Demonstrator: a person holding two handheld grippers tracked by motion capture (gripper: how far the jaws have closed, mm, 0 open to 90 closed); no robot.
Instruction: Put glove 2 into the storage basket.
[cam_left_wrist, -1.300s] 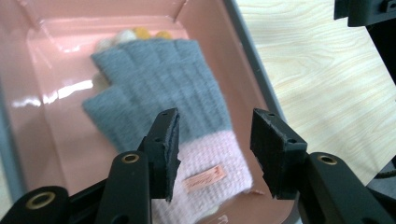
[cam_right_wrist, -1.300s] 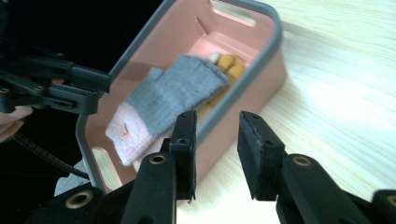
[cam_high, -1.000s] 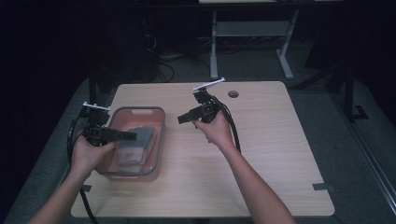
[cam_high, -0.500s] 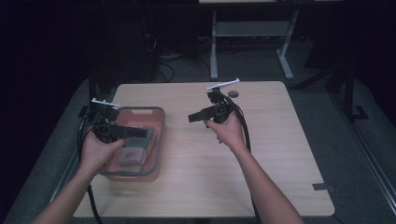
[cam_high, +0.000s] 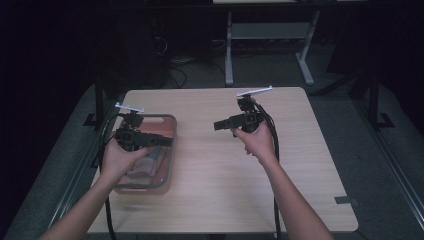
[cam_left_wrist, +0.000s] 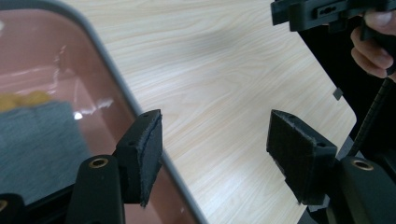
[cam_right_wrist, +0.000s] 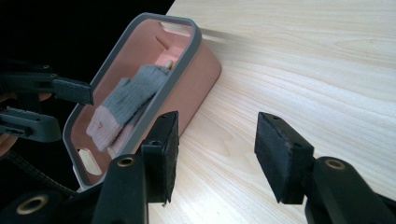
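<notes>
A salmon plastic bin (cam_high: 170, 165) with a grey rim sits at the table's left. A grey sock (cam_right_wrist: 126, 98) with a pink toe lies inside it, also visible as grey fabric (cam_left_wrist: 37, 135). My left gripper (cam_high: 167, 141) hovers over the bin's right rim (cam_left_wrist: 112, 79). Its jaws (cam_left_wrist: 215, 135) are open, have just been opening, and hold nothing. My right gripper (cam_high: 217, 125) hangs over the bare tabletop mid-table, pointing left toward the bin (cam_right_wrist: 205, 70). Its jaws (cam_right_wrist: 217, 140) are open and empty too, and have just been opening. Each gripper view shows the other gripper (cam_left_wrist: 317, 11) (cam_right_wrist: 58, 109).
The light wooden table (cam_high: 300, 175) has bare room to the right of the bin and toward the front. A small grey tape mark (cam_high: 346, 200) lies near the front right corner. A white desk frame (cam_high: 270, 35) and cables stand on the dark floor beyond.
Both hands have shifted to the right. The right gripper has drawn away from the bin. Both pairs of jaws stand wider apart.
</notes>
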